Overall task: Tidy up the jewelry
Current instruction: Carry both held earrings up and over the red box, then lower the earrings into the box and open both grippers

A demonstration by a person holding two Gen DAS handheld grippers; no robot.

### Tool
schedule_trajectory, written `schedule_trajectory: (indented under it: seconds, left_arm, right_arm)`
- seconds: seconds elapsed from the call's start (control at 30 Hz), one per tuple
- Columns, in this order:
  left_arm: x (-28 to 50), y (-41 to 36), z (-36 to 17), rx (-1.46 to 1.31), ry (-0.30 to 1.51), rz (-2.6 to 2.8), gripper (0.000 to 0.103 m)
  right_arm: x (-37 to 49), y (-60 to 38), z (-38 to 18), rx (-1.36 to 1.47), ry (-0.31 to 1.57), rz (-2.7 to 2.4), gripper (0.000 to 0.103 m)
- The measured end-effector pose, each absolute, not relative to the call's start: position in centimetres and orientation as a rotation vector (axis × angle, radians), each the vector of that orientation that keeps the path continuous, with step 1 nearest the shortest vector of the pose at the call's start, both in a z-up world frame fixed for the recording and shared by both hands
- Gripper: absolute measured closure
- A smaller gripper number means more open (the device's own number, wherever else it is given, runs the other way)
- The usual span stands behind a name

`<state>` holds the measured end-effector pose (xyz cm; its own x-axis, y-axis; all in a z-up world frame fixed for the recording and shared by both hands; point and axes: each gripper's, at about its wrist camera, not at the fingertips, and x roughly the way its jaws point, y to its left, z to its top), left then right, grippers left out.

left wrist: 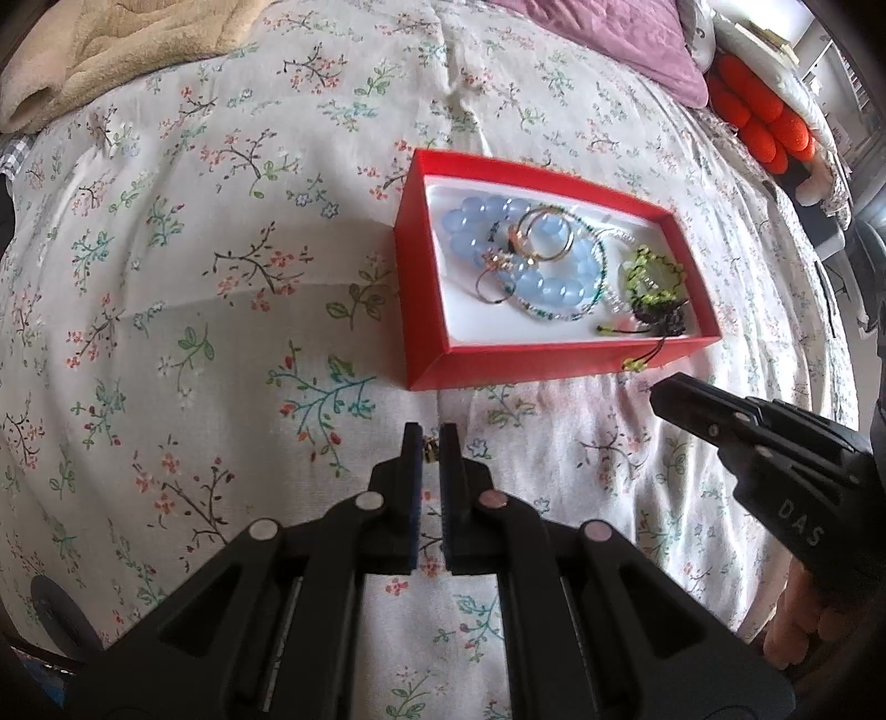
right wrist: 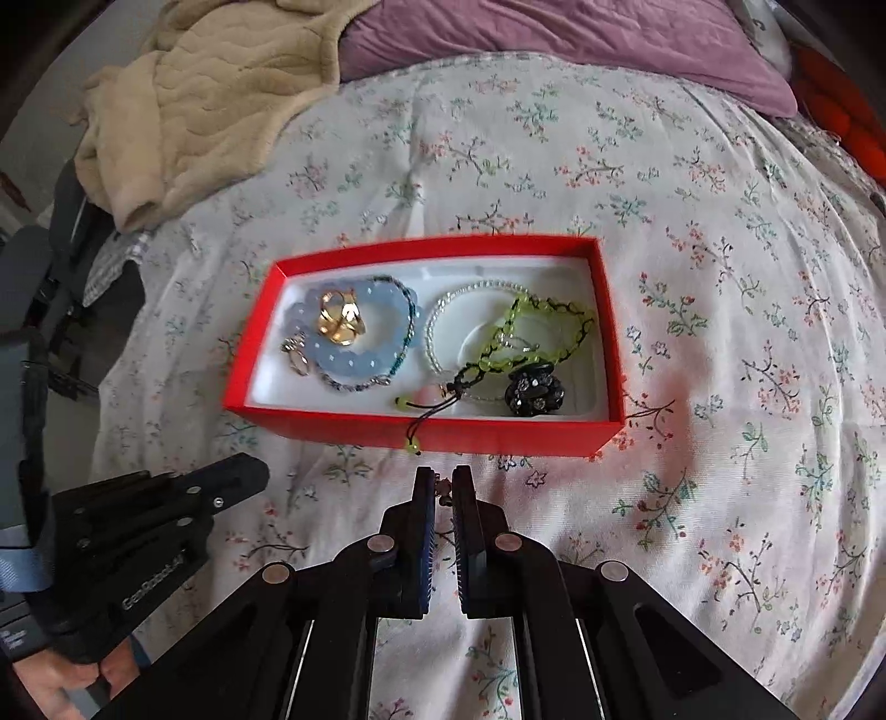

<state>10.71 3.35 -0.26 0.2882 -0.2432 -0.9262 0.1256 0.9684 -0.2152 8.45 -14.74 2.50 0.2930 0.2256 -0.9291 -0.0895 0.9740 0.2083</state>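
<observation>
Both grippers pinch tiny trinkets just short of the red box's [right wrist: 421,435] near wall: the left gripper [left wrist: 431,443] a gold piece [left wrist: 429,447], the right gripper [right wrist: 443,487] a small charm [right wrist: 443,490]. Either could slip onto the floral bedspread [right wrist: 692,332], where the busy print would hide it.

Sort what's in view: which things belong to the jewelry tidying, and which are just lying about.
Part of the job:
red box
blue bead bracelet
gold rings
green bracelet
clear bead bracelet
black clip
small piece in the left gripper
small piece in the right gripper

Lying about:
beige blanket
purple pillow
</observation>
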Motion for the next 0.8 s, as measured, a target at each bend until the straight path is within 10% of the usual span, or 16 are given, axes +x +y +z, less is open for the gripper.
schedule_trajectory:
  seconds: [0.8]
  left_arm:
    - [13.5, -0.7, 2.0, -0.109, 1.070, -0.322, 0.096]
  right_arm:
    - [12.3, -17.3, 3.2, 0.271, 1.174, 0.189, 0.096]
